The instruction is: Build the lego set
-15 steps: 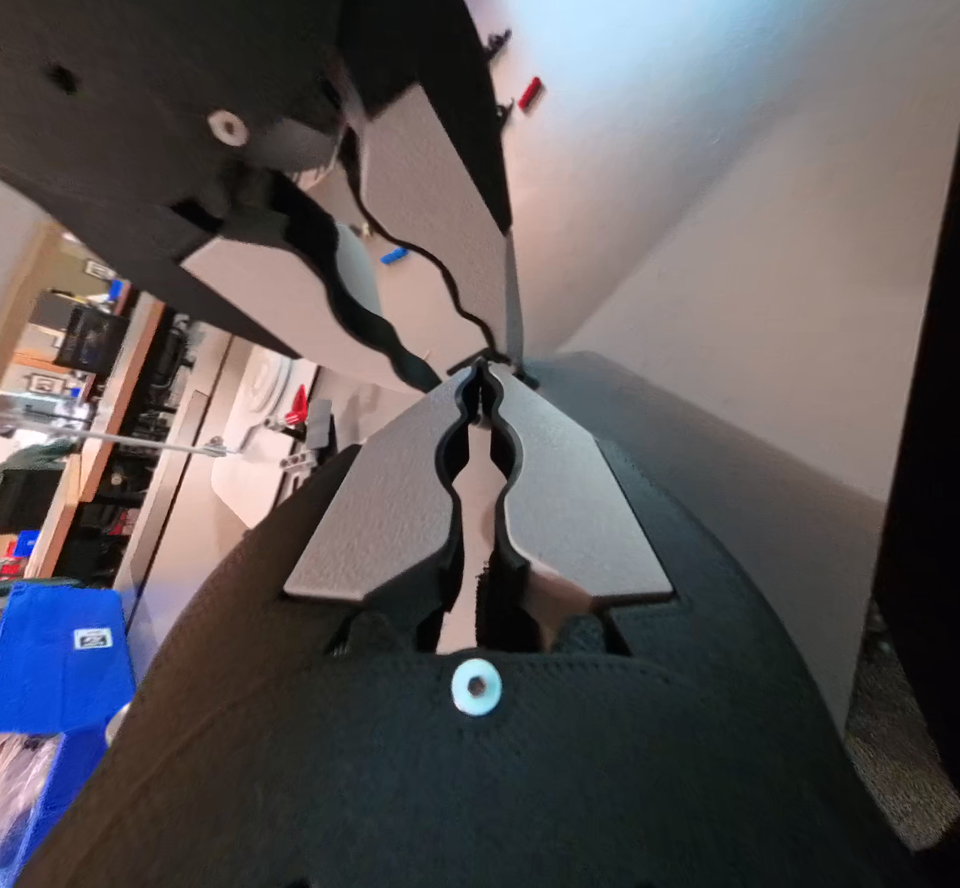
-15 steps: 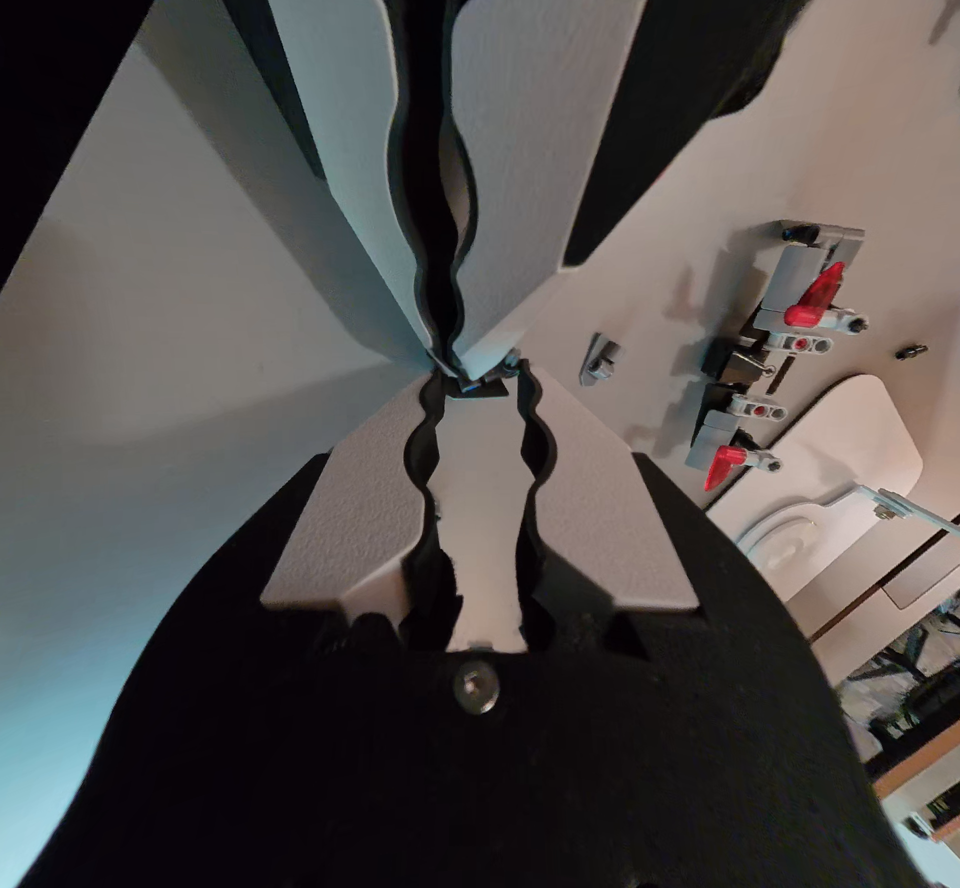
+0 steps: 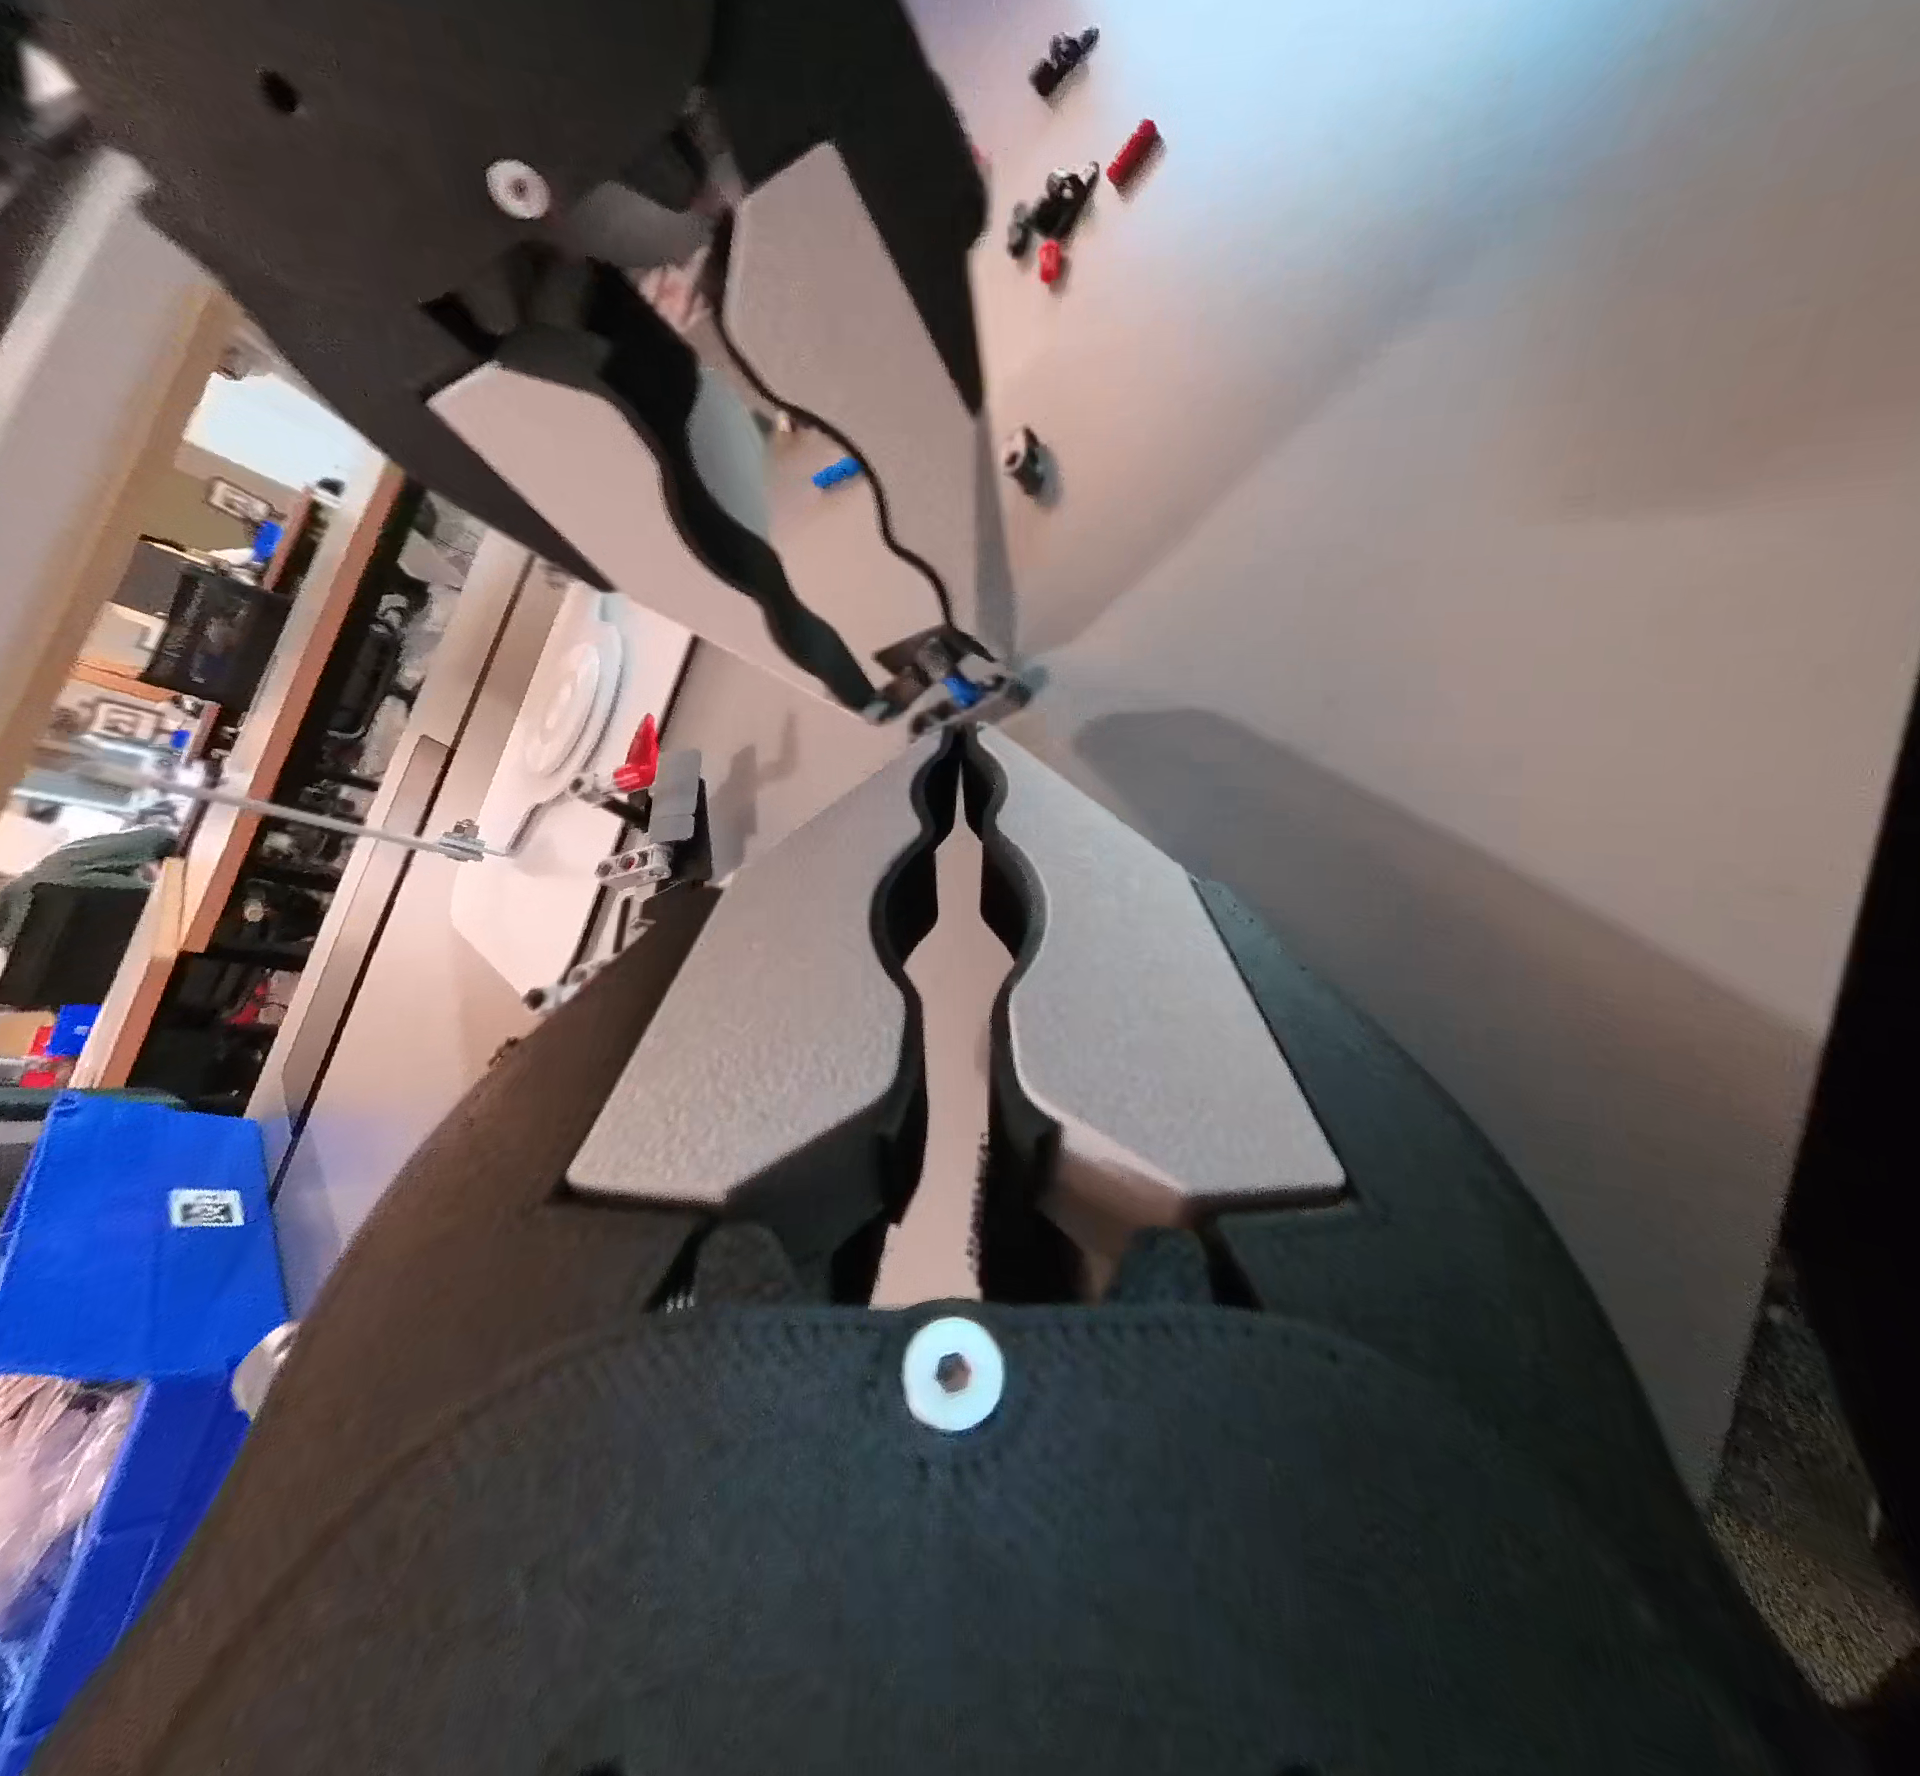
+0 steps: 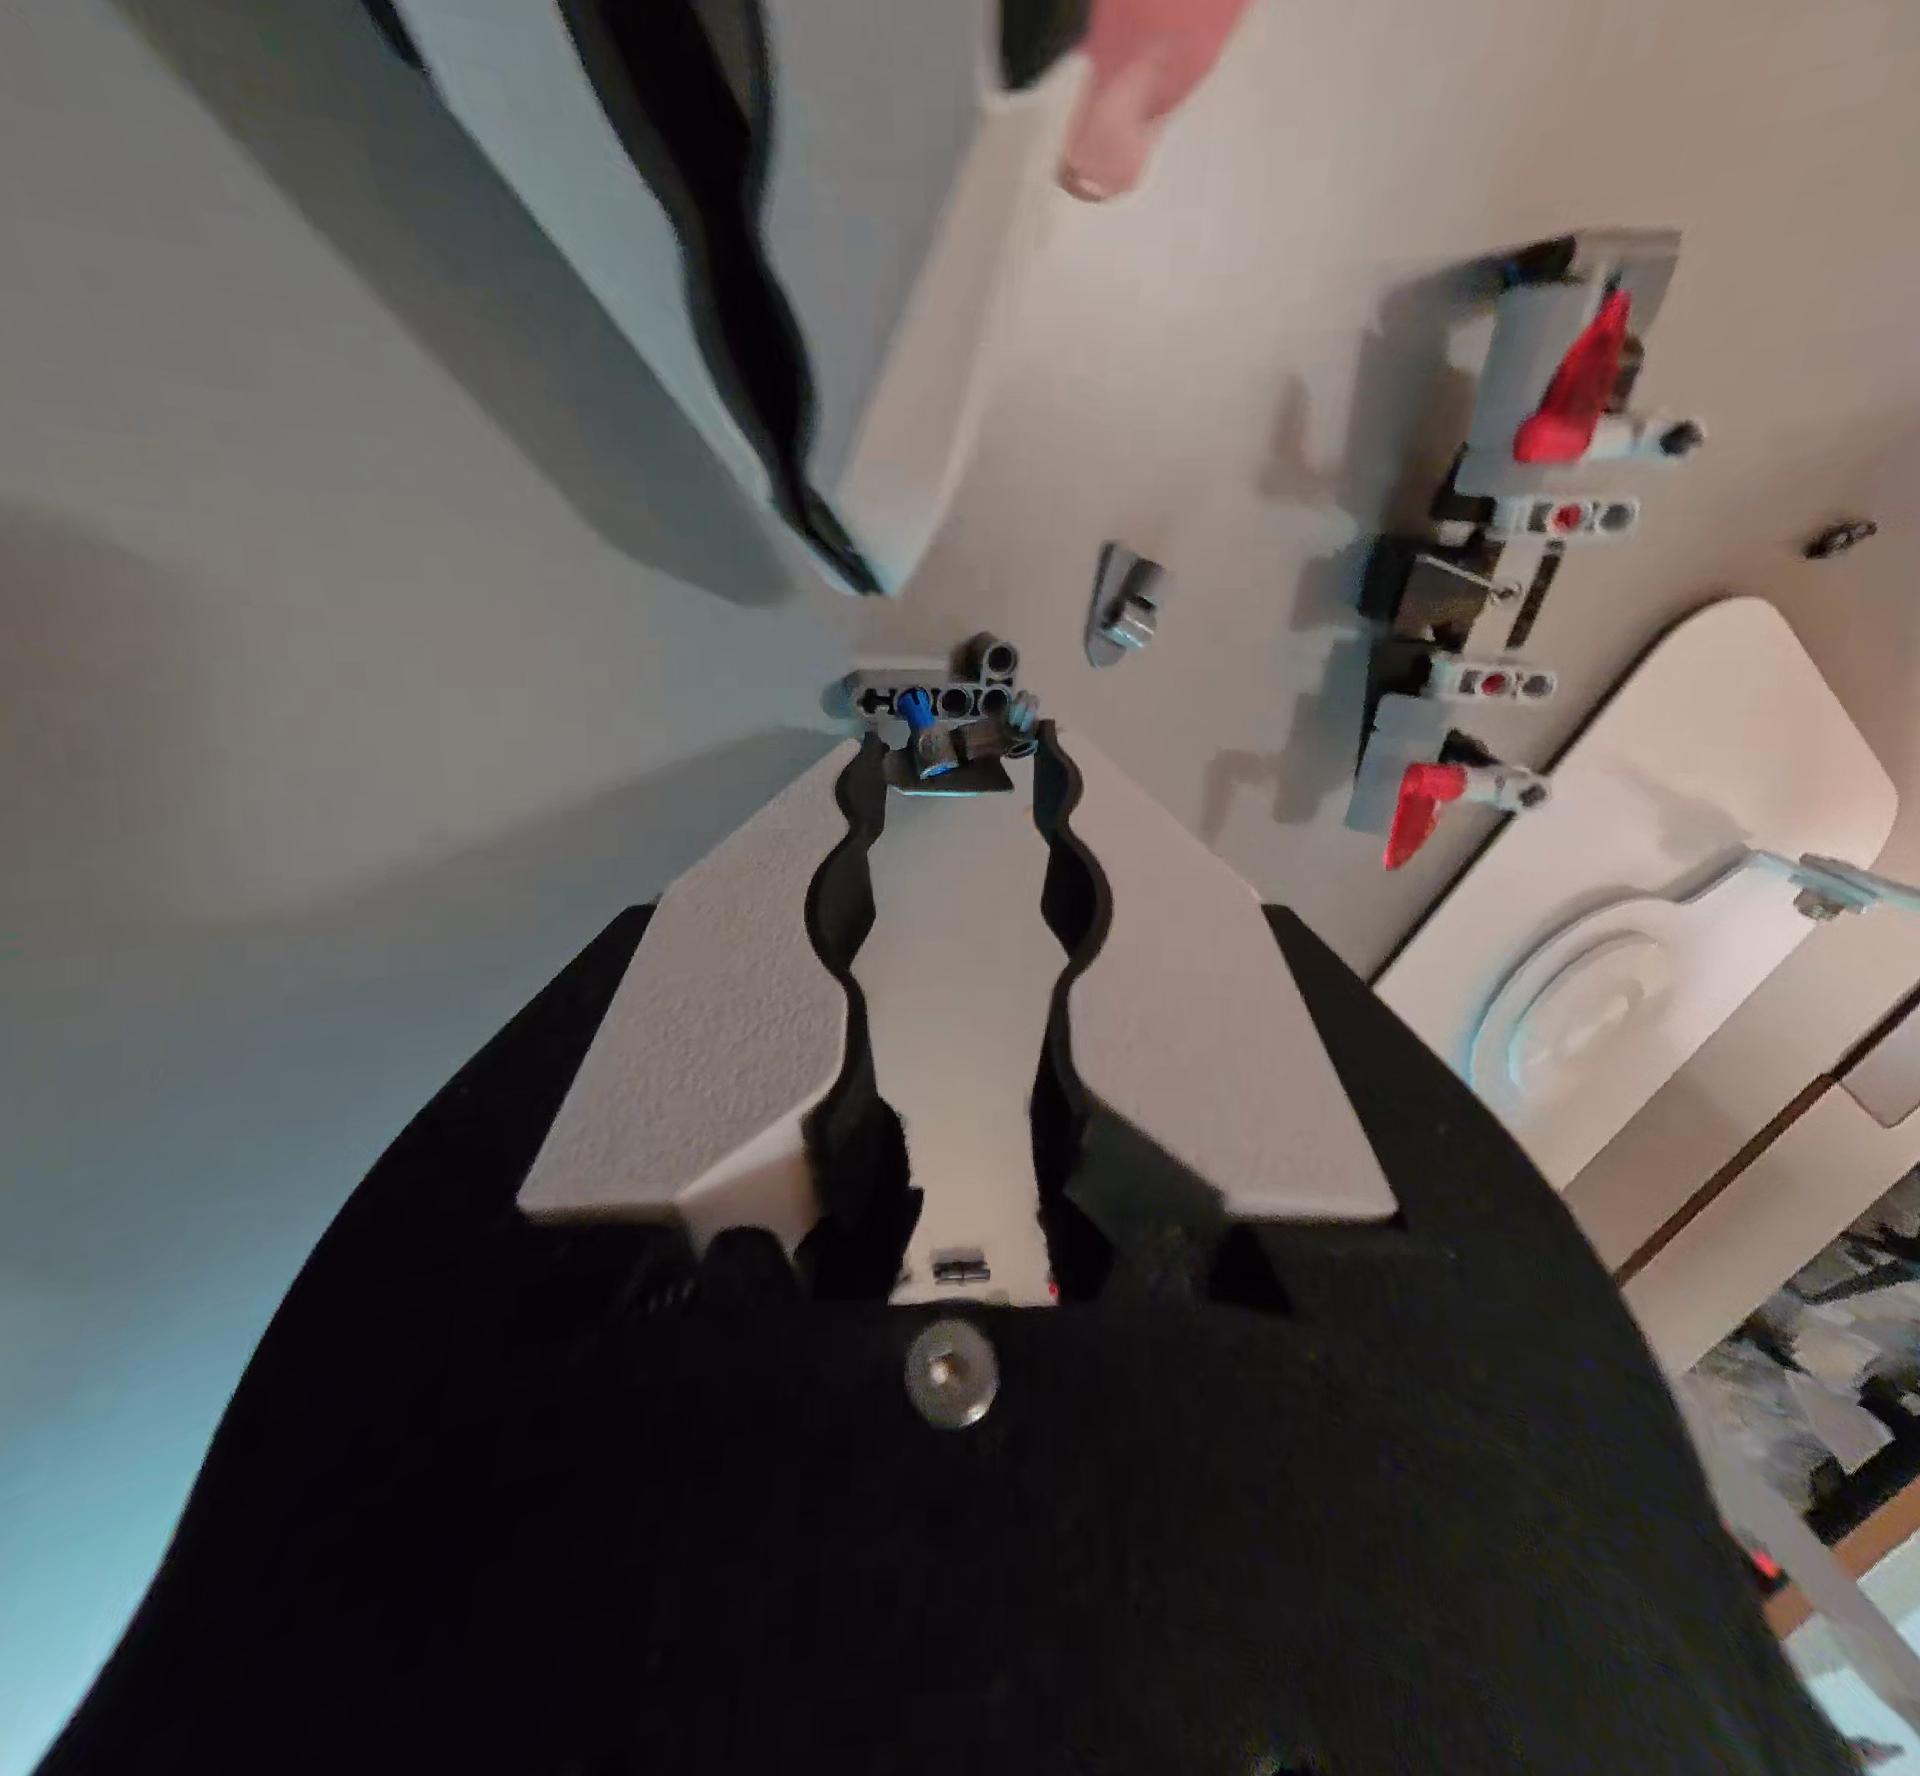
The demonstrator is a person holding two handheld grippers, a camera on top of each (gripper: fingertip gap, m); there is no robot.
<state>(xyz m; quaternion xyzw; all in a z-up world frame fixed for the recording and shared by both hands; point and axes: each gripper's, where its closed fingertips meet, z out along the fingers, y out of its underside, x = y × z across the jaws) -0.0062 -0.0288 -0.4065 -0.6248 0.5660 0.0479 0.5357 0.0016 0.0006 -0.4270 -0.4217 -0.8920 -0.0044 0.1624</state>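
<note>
The right gripper [image 4: 951, 755] pinches a small grey plastic Lego beam assembly with a blue pin [image 4: 940, 708], long axis crosswise, while the left gripper [image 3: 961, 739], pressed together, sits just beside it.

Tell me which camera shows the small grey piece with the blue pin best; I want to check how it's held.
The right wrist view: the small grey piece with the blue pin faces the camera between the right tool tips. In the left wrist view it is small and edge-on beyond the left tool.
</note>
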